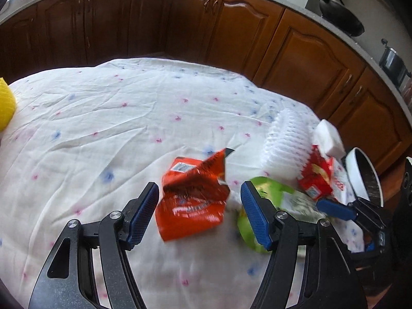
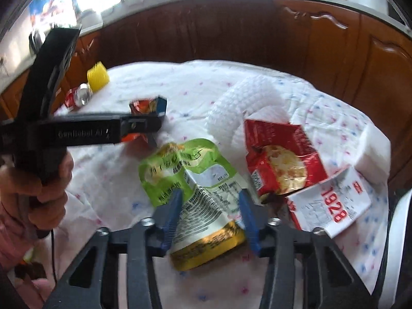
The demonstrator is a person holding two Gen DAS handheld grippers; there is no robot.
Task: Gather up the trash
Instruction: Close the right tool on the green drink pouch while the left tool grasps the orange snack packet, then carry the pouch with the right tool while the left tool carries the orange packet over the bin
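Observation:
An orange snack wrapper [image 1: 191, 195] lies crumpled on the white flowered tablecloth [image 1: 103, 118]. My left gripper [image 1: 199, 207] is open, its blue pads on either side of the wrapper's near end. A green and yellow snack bag [image 2: 195, 190] lies in front of my right gripper [image 2: 211, 206], which is open with its pads on both sides of the bag. A red snack bag [image 2: 278, 159] and a white "1928" wrapper [image 2: 332, 206] lie to the right. The green bag [image 1: 267, 188] and red bag [image 1: 315, 177] also show in the left wrist view.
White foam netting [image 2: 239, 97], a white block [image 2: 373, 152], a yellow mesh piece [image 2: 97, 77] and a crushed can [image 2: 78, 96] lie on the cloth. A white round bin [image 1: 365, 172] stands at the table's right. Brown cabinets [image 1: 231, 25] run behind.

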